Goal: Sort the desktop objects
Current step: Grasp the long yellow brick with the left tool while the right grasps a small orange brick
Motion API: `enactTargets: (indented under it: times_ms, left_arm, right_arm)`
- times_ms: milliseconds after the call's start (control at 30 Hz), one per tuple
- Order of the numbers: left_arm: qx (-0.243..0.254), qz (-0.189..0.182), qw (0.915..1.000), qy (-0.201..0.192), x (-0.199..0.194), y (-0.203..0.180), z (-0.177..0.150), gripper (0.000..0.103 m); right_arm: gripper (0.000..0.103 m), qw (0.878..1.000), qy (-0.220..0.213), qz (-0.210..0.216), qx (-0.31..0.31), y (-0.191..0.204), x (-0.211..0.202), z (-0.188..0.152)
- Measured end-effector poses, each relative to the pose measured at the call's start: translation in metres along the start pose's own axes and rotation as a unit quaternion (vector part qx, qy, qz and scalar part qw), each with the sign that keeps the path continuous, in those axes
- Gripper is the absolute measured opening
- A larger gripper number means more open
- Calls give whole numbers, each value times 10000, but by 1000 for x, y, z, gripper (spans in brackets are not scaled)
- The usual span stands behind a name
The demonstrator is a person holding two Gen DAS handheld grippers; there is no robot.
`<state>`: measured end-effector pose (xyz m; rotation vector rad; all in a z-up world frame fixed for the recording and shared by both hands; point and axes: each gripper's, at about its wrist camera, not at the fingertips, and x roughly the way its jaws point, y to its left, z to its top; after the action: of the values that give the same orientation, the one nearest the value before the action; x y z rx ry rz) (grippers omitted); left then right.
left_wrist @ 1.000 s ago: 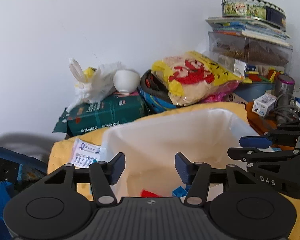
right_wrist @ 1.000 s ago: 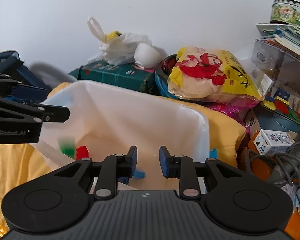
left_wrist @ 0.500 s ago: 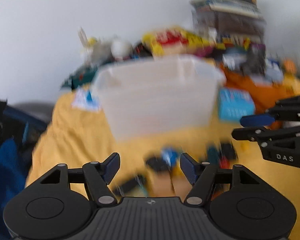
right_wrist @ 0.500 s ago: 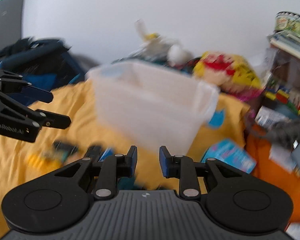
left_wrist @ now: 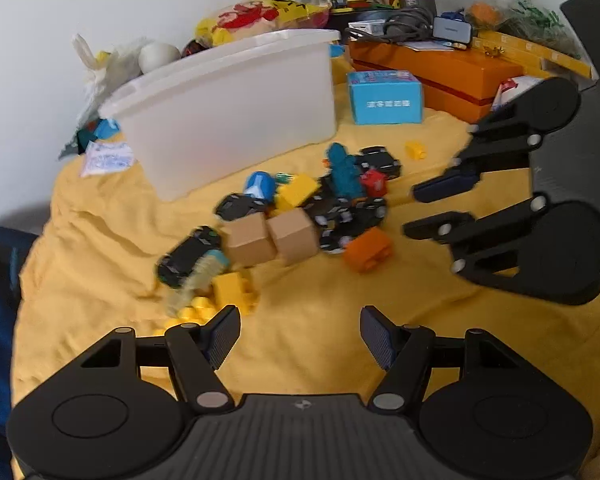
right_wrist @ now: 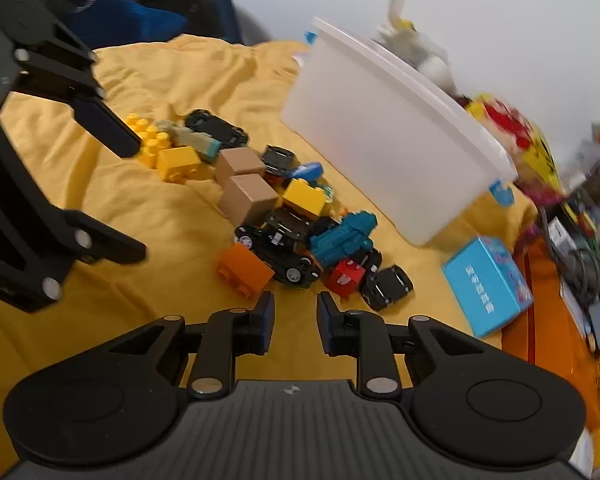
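Note:
A pile of toys lies on the yellow cloth (left_wrist: 100,264): two tan cubes (left_wrist: 270,236), an orange brick (left_wrist: 367,249), yellow bricks (left_wrist: 232,294), black toy cars (left_wrist: 350,214), a teal figure (left_wrist: 342,170) and a red block (left_wrist: 374,183). Behind it stands a translucent white bin (left_wrist: 236,108). My left gripper (left_wrist: 298,334) is open and empty, just short of the pile. My right gripper (right_wrist: 294,318) is open by a narrow gap and empty, close to the orange brick (right_wrist: 244,270) and the black cars (right_wrist: 282,246). It also shows in the left wrist view (left_wrist: 440,210).
A blue box (left_wrist: 384,98) and a long orange box (left_wrist: 432,70) sit right of the bin. Snack bags, cables and stacked containers crowd the back by the white wall. A dark blue bag (right_wrist: 140,12) lies off the cloth's left side.
Both grippers have pulled back from above the bin and tipped down toward the toy pile on the cloth. The left jaws have widened; the right jaws kept their narrow gap.

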<state>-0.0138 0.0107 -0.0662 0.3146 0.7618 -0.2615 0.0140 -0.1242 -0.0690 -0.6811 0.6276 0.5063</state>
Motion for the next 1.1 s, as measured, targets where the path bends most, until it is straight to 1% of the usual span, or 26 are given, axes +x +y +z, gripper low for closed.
enactTargets:
  times_ms: [133, 267, 367, 433, 467, 500, 533, 567, 633, 667, 767, 833, 867, 967, 1033, 1100]
  left_arm:
    - [183, 244, 9995, -53, -1, 21, -6, 69]
    - [464, 401, 9981, 29, 10, 40, -8, 68]
    - [474, 313, 9982, 209, 22, 58, -6, 68]
    - [396, 169, 9989, 206, 28, 68, -6, 67]
    - [305, 1, 9992, 253, 32, 72, -6, 62]
    - [181, -172, 9992, 316, 36, 77, -7, 42]
    - [-18, -319, 9985, 445, 41, 80, -7, 37]
    - [-218, -352, 9980, 470, 41, 82, -9, 36]
    - [-398, -360, 9971, 543, 37, 78, -9, 29]
    - [-496, -397, 9963, 571, 33, 75, -10, 27]
    - [-820, -635, 9927, 619, 23, 63, -15, 27]
    - [-806, -659, 9927, 617, 20, 53, -18, 27]
    - [-810, -648, 9927, 608, 19, 49, -20, 27]
    - [-847, -643, 9925, 610, 18, 47, -19, 27]
    - [-853, -609, 9925, 624, 17, 49, -19, 28]
    - [-864, -575, 9927, 620, 17, 50, -19, 28]
  right_arm:
    - [26, 9974, 131, 107, 704, 1, -2, -1]
    - [26, 9947, 220, 179, 986, 9, -2, -2]
    - [26, 9932, 264, 171, 1125, 12, -4, -1]
    - [28, 9919, 272, 244, 1220, 13, -7, -3]
    - [28, 9915, 270, 258, 1245, 13, -7, -4]
    - [28, 9913, 278, 261, 1262, 13, -7, -6]
    - [28, 9910, 299, 253, 1281, 13, -6, -7]
    - [28, 9904, 327, 250, 1320, 12, -7, -8]
    - [28, 9878, 345, 275, 1497, 9, -8, -11]
    - [28, 9858, 329, 298, 1619, 6, -9, -12]
    - [28, 9828, 209, 358, 1802, 0, -7, -9]
    - [28, 9868, 82, 361, 1579, 2, -4, -2]
    - [28, 9901, 9, 365, 1356, 6, -1, 1]
    - [28, 9987, -59, 278, 422, 20, 11, 6]
    - [30, 9996, -90, 258, -66, 27, 19, 6]
    - [31, 9991, -164, 275, -281, 28, 24, 8]
